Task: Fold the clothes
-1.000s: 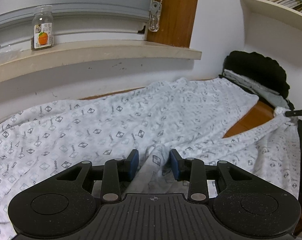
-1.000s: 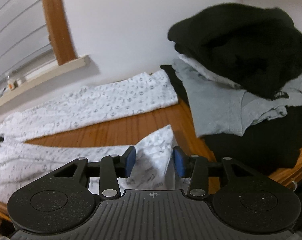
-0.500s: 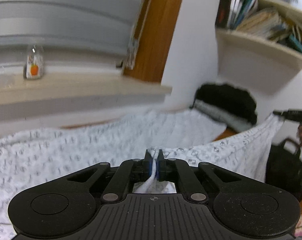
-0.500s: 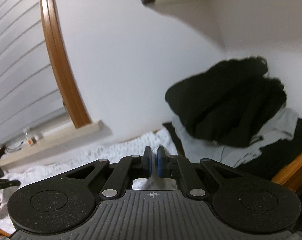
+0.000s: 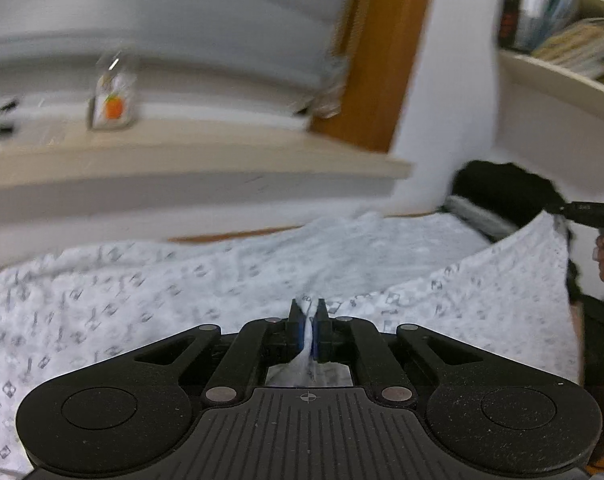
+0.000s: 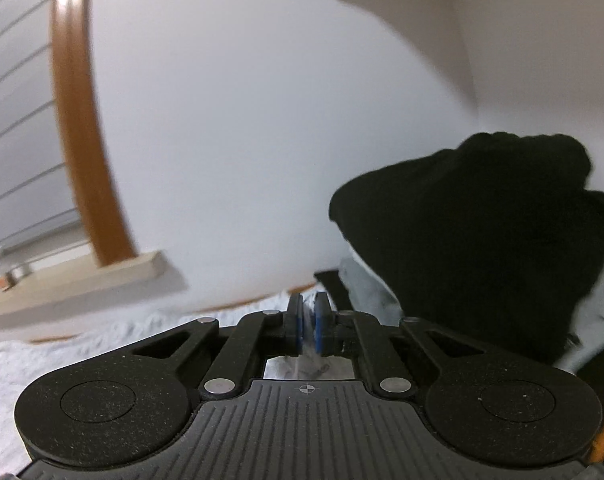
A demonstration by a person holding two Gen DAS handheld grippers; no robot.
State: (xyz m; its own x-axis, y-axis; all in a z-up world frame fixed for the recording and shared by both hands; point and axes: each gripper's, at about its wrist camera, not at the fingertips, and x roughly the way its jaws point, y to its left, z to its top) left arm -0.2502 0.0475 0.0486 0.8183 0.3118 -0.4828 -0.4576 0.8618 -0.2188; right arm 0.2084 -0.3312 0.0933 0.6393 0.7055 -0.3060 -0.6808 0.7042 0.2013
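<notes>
Printed cloth garment [image 5: 150,280], glossy wood frame [image 6: 78,128]

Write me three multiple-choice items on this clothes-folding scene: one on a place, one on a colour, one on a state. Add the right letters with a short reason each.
1. Where does the small jar with the orange label stand?
A. on the window ledge
B. on the bookshelf
C. on the white patterned garment

2. What colour is the topmost piece of the clothes pile?
A. red
B. black
C. yellow

3. How do the pads of the left tool stand?
A. wide apart over bare wood
B. pressed on a fold of the white patterned garment
C. closed around the jar

Key: 1 A, the jar sits on the pale window ledge under the blind. 2 B, a black knit lies over grey fabric. 3 B, white cloth runs between the blue pads; the right tool pinches the same garment too.
</notes>
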